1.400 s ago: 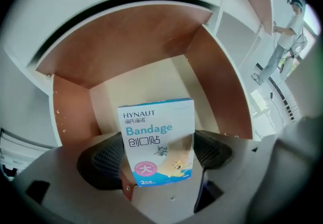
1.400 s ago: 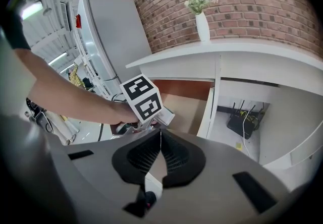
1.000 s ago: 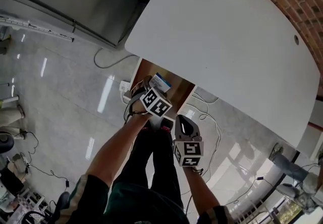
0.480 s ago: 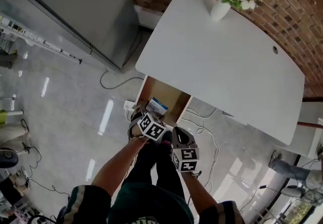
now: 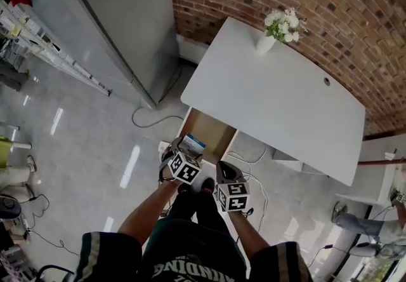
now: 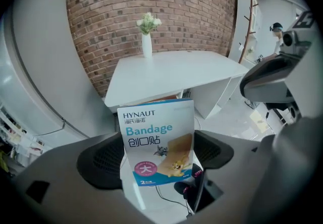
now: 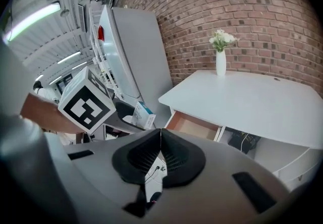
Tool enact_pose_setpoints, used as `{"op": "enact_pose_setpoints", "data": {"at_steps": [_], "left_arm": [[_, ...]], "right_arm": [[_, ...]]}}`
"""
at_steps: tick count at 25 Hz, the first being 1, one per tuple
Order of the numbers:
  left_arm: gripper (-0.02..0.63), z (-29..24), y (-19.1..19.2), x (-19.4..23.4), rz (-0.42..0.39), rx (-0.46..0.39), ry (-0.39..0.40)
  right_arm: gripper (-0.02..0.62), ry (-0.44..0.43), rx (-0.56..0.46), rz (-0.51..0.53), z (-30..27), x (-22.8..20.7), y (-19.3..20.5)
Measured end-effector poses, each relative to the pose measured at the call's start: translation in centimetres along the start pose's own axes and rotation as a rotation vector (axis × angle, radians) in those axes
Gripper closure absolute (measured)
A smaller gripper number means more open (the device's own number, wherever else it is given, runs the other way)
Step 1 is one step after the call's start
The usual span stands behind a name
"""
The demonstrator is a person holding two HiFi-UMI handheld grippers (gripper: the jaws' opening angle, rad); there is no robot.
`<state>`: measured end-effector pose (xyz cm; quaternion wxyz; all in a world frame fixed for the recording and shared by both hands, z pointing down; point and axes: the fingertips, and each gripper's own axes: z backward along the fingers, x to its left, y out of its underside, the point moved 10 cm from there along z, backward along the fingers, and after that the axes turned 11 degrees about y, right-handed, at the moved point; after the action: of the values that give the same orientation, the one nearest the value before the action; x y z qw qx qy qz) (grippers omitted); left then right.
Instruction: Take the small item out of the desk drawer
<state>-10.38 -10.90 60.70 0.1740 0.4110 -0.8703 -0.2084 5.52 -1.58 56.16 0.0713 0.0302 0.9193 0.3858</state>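
Note:
My left gripper [image 6: 157, 155] is shut on a white and blue bandage box [image 6: 157, 142], held upright between its dark pads. In the head view the left gripper [image 5: 184, 159] carries the box [image 5: 193, 145] just in front of the open wooden drawer [image 5: 209, 131] under the white desk [image 5: 273, 100]. From the right gripper view the box [image 7: 143, 115] shows at the left, beside the open drawer [image 7: 194, 125]. My right gripper [image 7: 160, 155] is shut with nothing between its pads; it sits [image 5: 226, 176] to the right of the left one.
A white vase with flowers [image 5: 274, 30] stands at the desk's far edge by the brick wall [image 5: 304, 1]. A grey cabinet [image 5: 114, 14] stands left of the desk. Cables [image 5: 149, 122] lie on the glossy floor. The person's legs are below the grippers.
The head camera has pulled back and tilted up, so the desk and wall show more. Both grippers, the left with the box, have drawn slightly away from the drawer.

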Motion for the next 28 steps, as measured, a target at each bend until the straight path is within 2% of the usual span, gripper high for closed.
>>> {"op": "enact_pose_setpoints", "data": {"at_steps": [5, 12, 16, 20, 24, 28], "left_arm": [[0.167, 4.9, -1.0, -0.2, 0.025, -0.108, -0.026], [0.167, 11.6, -2.3, 0.8, 0.074, -0.269, -0.098], [0.167, 14.3, -3.8, 1.2, 0.047, -0.335, -0.137], [0.167, 17.1, -5.5, 1.6, 0.005, -0.405, -0.166], [0.166, 19.8, -6.7, 1.7, -0.024, -0.476, -0.189], [0.167, 21.9, -7.9, 2.1, -0.047, -0.529, -0.200]], "right_arm": [[0.571, -0.028, -0.045, 0.065, 1.6, 0.9, -2.6], [0.571, -0.039, -0.159, 0.102, 3.6, 1.3, -7.3], [0.571, -0.050, -0.236, 0.192, 4.9, 1.5, -10.1], [0.571, -0.050, -0.315, 0.205, 6.0, 1.9, -12.5], [0.571, -0.020, -0.390, 0.268, 7.3, 2.7, -14.5], [0.571, -0.007, -0.442, 0.256, 8.3, 2.9, -16.3]]}}
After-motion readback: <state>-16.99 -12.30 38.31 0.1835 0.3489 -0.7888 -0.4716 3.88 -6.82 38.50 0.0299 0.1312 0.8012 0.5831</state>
